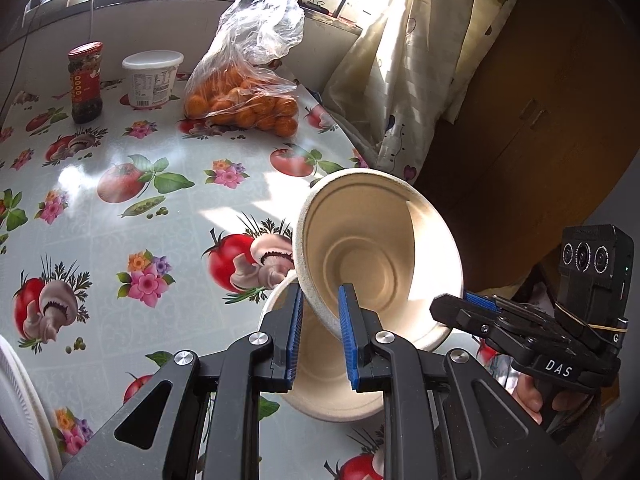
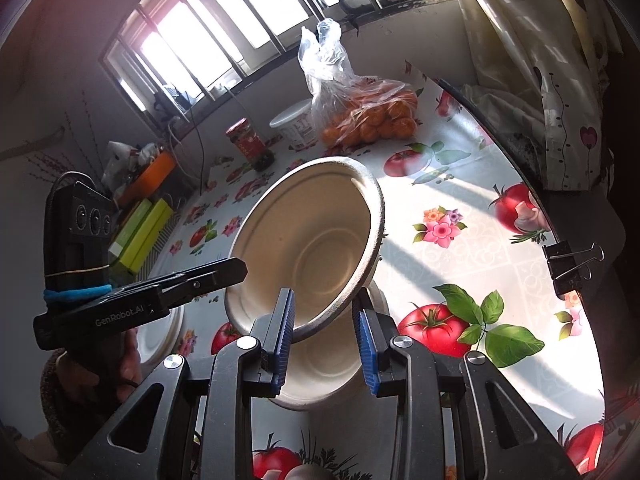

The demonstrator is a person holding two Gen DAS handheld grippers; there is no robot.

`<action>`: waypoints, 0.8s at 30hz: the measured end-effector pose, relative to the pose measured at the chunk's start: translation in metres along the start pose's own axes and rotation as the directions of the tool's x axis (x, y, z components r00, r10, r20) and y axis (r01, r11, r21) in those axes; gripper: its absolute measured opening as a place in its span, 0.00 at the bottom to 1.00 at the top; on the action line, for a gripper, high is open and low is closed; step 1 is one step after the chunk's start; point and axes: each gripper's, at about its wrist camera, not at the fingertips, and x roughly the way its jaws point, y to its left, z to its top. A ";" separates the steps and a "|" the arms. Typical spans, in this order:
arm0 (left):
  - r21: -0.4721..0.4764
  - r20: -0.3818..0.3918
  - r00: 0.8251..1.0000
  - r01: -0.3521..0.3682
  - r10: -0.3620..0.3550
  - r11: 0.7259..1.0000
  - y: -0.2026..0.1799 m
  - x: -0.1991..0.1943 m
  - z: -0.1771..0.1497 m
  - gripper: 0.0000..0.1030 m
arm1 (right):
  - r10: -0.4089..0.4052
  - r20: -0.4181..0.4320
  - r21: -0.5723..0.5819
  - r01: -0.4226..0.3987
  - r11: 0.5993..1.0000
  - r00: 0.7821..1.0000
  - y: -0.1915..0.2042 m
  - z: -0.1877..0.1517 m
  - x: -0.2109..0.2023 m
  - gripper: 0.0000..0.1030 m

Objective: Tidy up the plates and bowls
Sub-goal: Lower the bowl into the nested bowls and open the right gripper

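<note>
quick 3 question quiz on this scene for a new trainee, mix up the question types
1. Which part of the tilted bowl do the left tongs clamp?
2. What is in the plastic bag? A oranges, B eggs, C bread
3. True or false: the tilted bowl lies flat on the table.

Key: 1 its rim; 2 A; 3 false, it is held up at a slant above a second bowl.
</note>
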 end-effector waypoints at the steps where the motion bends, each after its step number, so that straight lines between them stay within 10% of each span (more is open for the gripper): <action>1: -0.001 -0.002 1.000 -0.001 0.001 1.000 0.000 -0.001 -0.002 0.18 | 0.001 -0.005 -0.001 -0.001 1.000 1.000 0.001 -0.002 0.001 0.29; 24: -0.052 -0.051 0.999 -0.021 0.019 0.998 0.013 0.002 -0.036 0.18 | -0.013 -0.089 0.008 0.014 1.000 0.996 0.008 -0.036 0.016 0.29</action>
